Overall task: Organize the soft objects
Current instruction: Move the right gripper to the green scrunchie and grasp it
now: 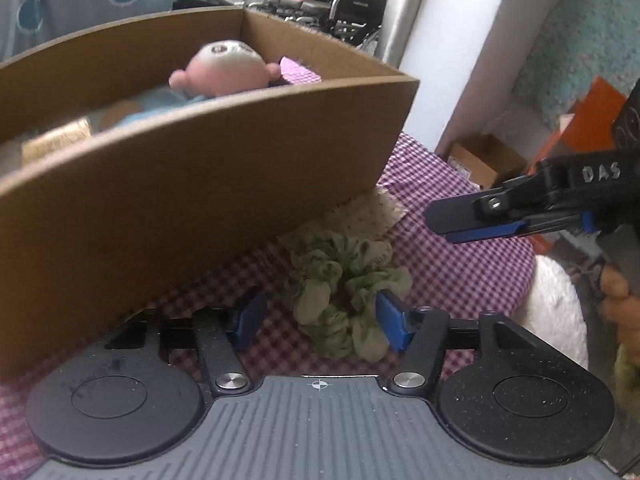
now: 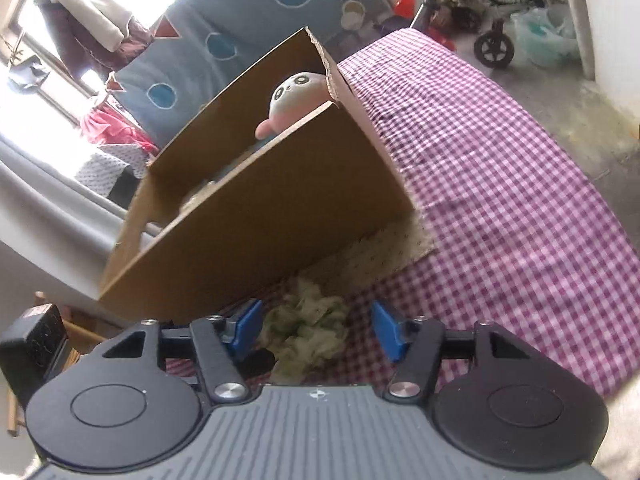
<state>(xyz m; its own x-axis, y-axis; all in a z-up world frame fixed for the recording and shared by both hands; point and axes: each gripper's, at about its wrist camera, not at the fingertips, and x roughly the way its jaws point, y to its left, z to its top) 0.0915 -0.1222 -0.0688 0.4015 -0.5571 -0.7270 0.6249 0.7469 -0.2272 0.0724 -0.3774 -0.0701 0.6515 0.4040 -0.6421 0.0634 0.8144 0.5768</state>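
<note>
Left gripper [image 1: 320, 320] spread around scrunchie [image 1: 344, 300]; right gripper [image 1: 440, 220] side-on (jaws unclear) only here.

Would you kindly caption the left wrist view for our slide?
Open left gripper straddles a crumpled green fabric scrunchie on checked cloth, beside a brown cardboard box.

Obstacle: we note the cardboard box [image 1: 208, 184] walling off the far-left side, its base just beside the green scrunchie [image 1: 344, 292] | Obstacle: right gripper [image 1: 452, 224] juts in from the right above the checked cloth [image 1: 460, 280] | Clear: we find open checked cloth right of the box [image 2: 500, 184].
</note>
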